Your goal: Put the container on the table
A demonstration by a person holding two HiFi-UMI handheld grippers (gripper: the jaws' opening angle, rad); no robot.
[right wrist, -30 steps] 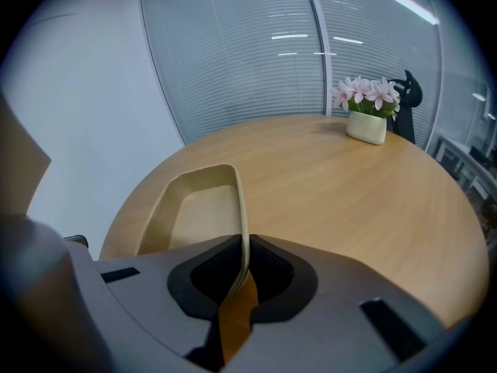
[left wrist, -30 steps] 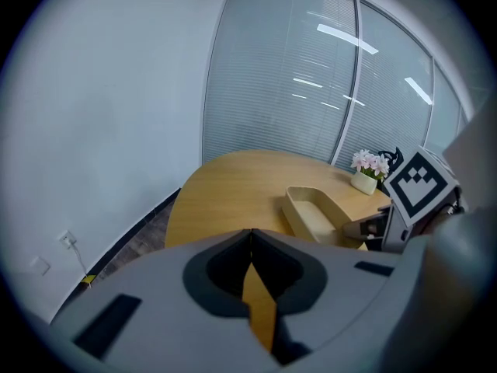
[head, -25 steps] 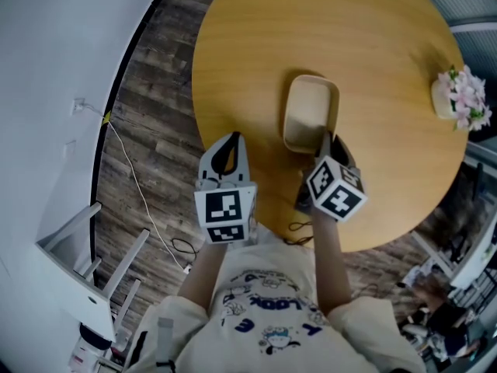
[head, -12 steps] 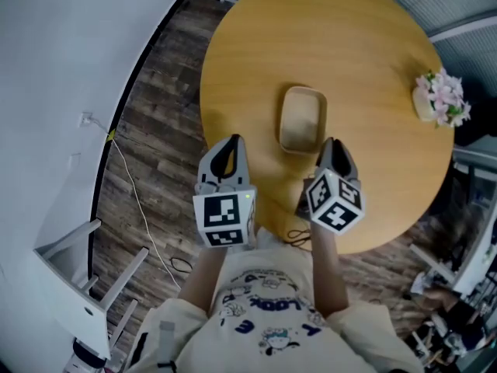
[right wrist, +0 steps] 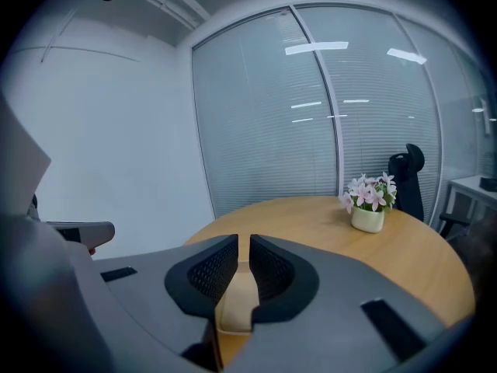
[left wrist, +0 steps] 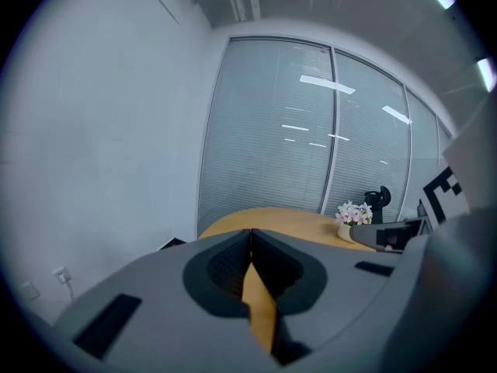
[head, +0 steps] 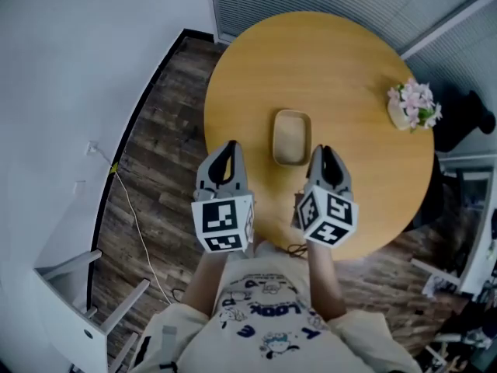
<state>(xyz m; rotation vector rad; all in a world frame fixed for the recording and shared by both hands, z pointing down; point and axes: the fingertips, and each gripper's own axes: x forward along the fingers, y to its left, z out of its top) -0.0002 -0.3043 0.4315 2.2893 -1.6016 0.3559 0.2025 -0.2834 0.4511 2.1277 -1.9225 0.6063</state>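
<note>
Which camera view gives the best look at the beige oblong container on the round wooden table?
The head view: the beige oblong container lies whole and unblocked on the round wooden table. The right gripper view catches only a sliver of it; the left gripper view shows none.

- One round wooden desk (head: 342, 61).
- One beige container (head: 291, 137), lying on that desk.
- One pot of pink flowers (head: 411, 109), also on the desk.
- Two claws: the left claw (head: 227, 151) and the right claw (head: 324, 154).
- Two marker cubes, one to each claw: the left marker cube (head: 222, 222) and the right marker cube (head: 326, 217).
- One black chair (head: 464, 119), standing just off the desk's far side.
- One person (head: 264, 321), seen from above, with two arms, each holding one claw.
</note>
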